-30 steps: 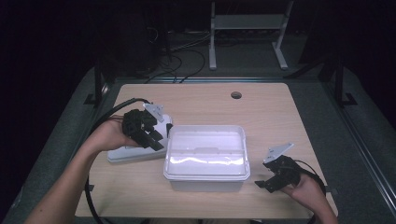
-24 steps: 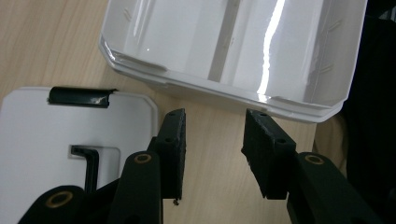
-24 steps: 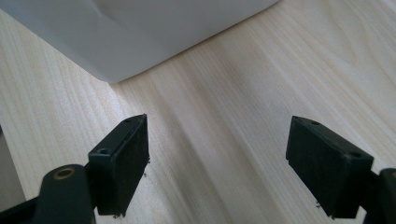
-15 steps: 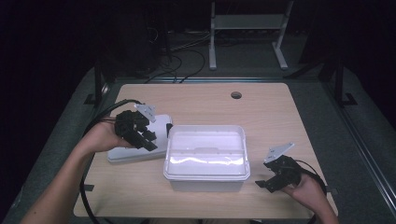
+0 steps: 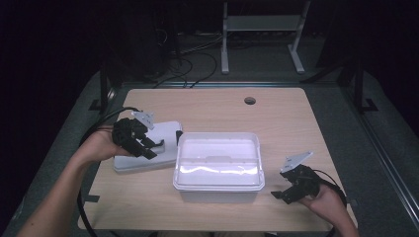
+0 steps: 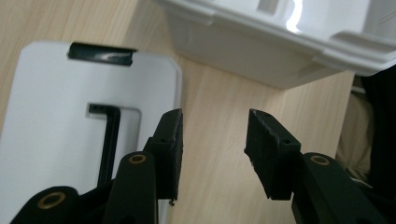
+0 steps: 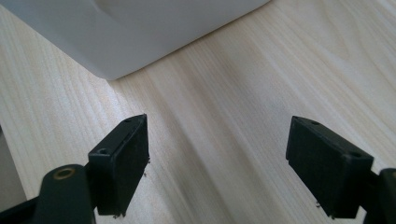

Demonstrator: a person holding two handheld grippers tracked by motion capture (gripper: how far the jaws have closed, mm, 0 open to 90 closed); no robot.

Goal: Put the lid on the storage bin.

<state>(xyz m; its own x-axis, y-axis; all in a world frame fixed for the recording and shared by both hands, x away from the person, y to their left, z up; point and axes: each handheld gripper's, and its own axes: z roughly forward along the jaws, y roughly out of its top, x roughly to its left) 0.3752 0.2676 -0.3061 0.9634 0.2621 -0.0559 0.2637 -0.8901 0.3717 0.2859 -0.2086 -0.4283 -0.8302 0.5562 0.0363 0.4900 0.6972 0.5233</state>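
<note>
Jaws on the left gripper (image 5: 148,147) stand part open with nothing between them, and they have just been opening a little wider. It hovers over the flat white plastic lid (image 5: 129,162) lying on the pale wooden table (image 5: 276,118). In the left gripper view the black pads (image 6: 172,140) sit at the lid's (image 6: 51,140) near right edge, one over the plastic, the other over bare wood.

That lid lies just left of the white rectangular plastic tub (image 5: 218,165), close to the tub's left wall; whether the two touch I cannot tell. Its long axis seems to run across the table, toward the tub. A black bar clip (image 6: 101,53) sits on its far edge, and an L-shaped black slot (image 6: 108,135) shows in its face.

So the lid is right under the left gripper, and the tub (image 6: 280,42) just beyond it.

Over on the tub's right, the right gripper (image 5: 286,193) hangs low above bare table, jaws wide apart and empty, the tub's corner (image 7: 116,37) ahead of its pads (image 7: 123,163). It is well apart from the lid, with the whole tub between. Left hand is clearly the nearer one; my read is the lid's edge is its next target.
</note>
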